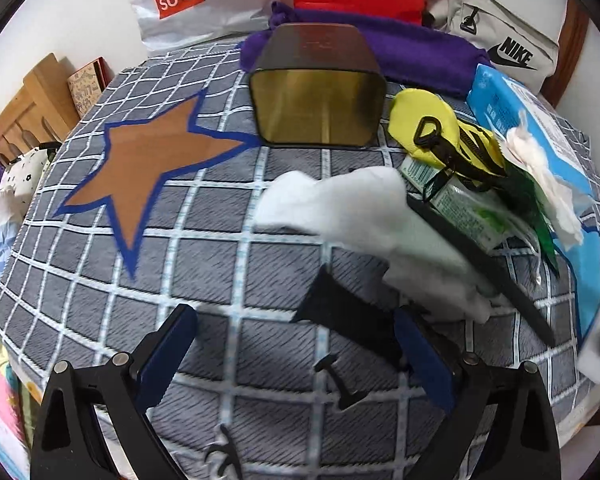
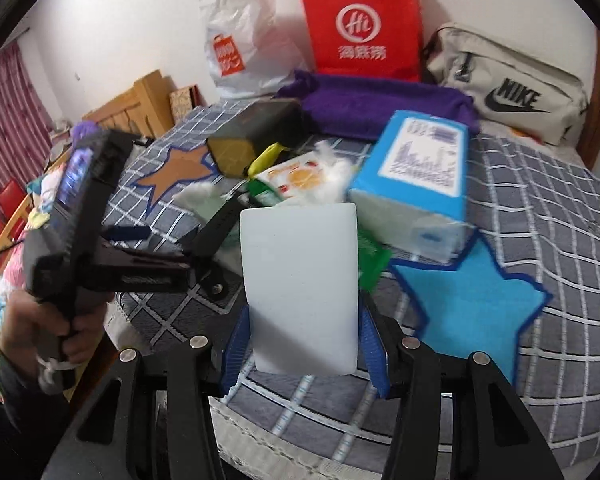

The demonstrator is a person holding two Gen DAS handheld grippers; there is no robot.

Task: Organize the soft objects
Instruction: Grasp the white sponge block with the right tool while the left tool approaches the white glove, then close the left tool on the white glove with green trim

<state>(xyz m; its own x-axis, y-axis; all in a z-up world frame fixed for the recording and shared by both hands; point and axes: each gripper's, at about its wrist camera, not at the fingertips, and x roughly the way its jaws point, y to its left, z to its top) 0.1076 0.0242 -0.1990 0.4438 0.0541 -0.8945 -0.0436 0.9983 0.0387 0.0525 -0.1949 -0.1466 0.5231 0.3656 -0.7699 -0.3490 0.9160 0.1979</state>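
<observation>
White sponge block (image 2: 302,288) upright, lengthwise vertical

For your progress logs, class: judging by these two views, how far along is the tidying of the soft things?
Nothing looks put away yet: the box lies on its side, empty. In hand: the right gripper clamps a pale sponge; the left gripper is open, holding nothing. Left: the cotton, yellow pouch and tissue packs lie heaped on the bed.

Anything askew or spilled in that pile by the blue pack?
Yes. White stuffing has come loose in tufts between the snack packets and the blue tissue pack. The dark box lies tipped on its side, mouth open. Nothing looks damaged.
</observation>
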